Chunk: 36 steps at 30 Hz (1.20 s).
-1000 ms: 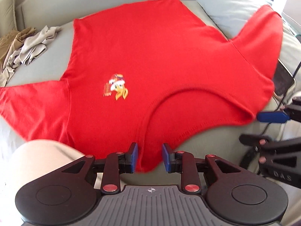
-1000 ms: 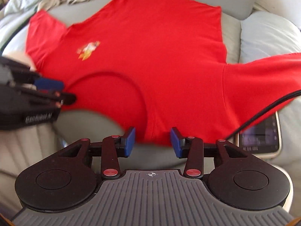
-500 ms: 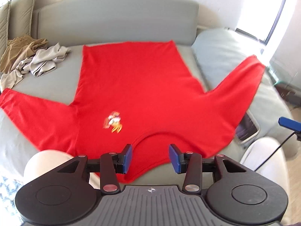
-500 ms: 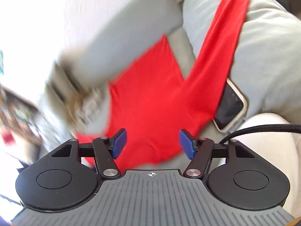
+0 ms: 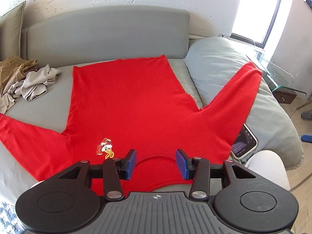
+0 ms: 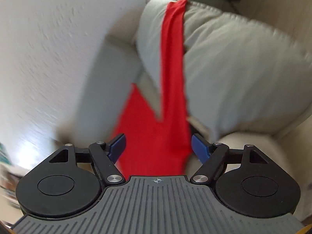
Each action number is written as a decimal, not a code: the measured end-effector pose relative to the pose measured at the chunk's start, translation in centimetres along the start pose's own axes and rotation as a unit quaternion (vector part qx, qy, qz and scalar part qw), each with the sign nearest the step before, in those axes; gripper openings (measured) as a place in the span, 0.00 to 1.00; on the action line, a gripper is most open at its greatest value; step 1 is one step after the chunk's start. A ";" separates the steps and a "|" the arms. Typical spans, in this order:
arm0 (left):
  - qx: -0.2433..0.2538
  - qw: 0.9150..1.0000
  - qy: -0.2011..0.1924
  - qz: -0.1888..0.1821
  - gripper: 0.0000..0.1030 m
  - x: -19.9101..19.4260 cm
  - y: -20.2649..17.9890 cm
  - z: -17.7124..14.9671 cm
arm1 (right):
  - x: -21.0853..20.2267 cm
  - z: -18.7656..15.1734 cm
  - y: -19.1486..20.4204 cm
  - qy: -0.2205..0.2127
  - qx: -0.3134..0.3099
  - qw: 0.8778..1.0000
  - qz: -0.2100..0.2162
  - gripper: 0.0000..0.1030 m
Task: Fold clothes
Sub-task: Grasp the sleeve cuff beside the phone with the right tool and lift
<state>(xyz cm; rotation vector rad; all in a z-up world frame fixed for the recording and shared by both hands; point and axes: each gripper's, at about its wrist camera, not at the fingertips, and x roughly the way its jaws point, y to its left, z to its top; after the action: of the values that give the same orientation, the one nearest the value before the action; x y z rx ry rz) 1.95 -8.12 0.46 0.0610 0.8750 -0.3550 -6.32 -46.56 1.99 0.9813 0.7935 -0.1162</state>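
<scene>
A red T-shirt (image 5: 124, 105) with a small cartoon print (image 5: 105, 150) lies spread flat on a grey sofa, collar nearest me, hem toward the backrest. One sleeve (image 5: 234, 101) drapes up over a grey cushion. My left gripper (image 5: 157, 164) hovers open above the collar, holding nothing. In the blurred right wrist view, my right gripper (image 6: 158, 148) is open over the same red T-shirt (image 6: 154, 132), near the sleeve (image 6: 173, 44) running up the cushion.
A crumpled pile of beige and tan clothes (image 5: 29, 81) sits at the sofa's left rear. A phone (image 5: 244, 143) lies beside the right sleeve. A grey cushion (image 5: 224, 64) fills the right side. A glass side table (image 5: 276, 78) stands beyond it.
Both grippers let go of the collar and opened wider. The left one pulled back and up; the right one swung right toward the sleeve on the cushion.
</scene>
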 end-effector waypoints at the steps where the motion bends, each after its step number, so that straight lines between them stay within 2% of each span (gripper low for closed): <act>1: -0.005 1.000 -0.002 -0.003 0.43 -0.1 0.3 0.1 | -0.2 0.2 1.2 0.004 -0.061 0.996 -0.065 0.76; 4: -0.018 1.000 0.007 -0.010 0.43 0.3 0.6 0.1 | -2.5 1.2 0.1 -0.061 -0.035 0.997 -0.044 0.75; 6: -0.017 1.000 0.021 -0.017 0.43 0.6 0.3 -0.2 | -4.2 2.1 -1.6 -0.132 0.033 0.990 -0.038 0.75; 7: -0.015 0.999 0.030 -0.021 0.43 0.8 0.1 -0.3 | -5.0 2.6 -2.6 -0.170 0.060 0.982 -0.052 0.76; 11: -0.022 0.998 0.049 -0.044 0.43 1.7 -0.5 -0.5 | -4.1 5.0 -3.2 -0.237 0.045 0.959 -0.149 0.78; 13: -0.021 0.997 0.054 -0.047 0.43 2.6 -1.0 -0.3 | -1.7 7.0 -3.7 -0.211 0.020 0.967 -0.145 0.77; 14: -0.019 0.997 0.055 -0.047 0.43 3.1 -1.3 -0.3 | -0.3 7.8 -4.0 -0.201 0.016 0.971 -0.129 0.74; 16: -0.017 0.997 0.056 -0.052 0.43 4.0 -1.8 -0.1 | 2.3 9.6 -5.3 -0.180 0.011 0.979 -0.097 0.66; 18: -0.018 0.997 0.055 -0.059 0.43 4.6 -2.2 0.2 | 4.8 11.0 -6.1 -0.166 0.015 0.984 -0.063 0.51; 21: -0.020 0.996 0.054 -0.069 0.43 5.6 -2.7 0.5 | 8.3 13.1 -7.3 -0.161 0.025 0.987 -0.013 0.46; 24: -0.022 0.995 0.053 -0.080 0.43 6.5 -3.3 0.9 | 12.1 16.0 -8.4 -0.159 0.053 0.986 0.018 0.46; 28: -0.025 0.994 0.052 -0.094 0.42 7.8 -4.0 1.4 | 16.2 19.4 -10.0 -0.176 0.093 0.979 0.030 0.46; 34: -0.025 0.991 0.038 -0.129 0.42 8.8 -5.4 2.7 | 20.1 23.6 -10.9 -0.205 0.153 0.963 0.087 0.43; 36: -0.024 0.989 0.030 -0.145 0.42 8.8 -6.0 3.3 | 21.2 24.8 -10.7 -0.204 0.156 0.963 0.082 0.40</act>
<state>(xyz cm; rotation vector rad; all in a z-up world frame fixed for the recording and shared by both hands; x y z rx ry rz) 7.53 -16.85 -3.54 -0.1026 0.9529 -0.6060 17.95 -66.66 -11.61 1.2649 0.3164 -0.2951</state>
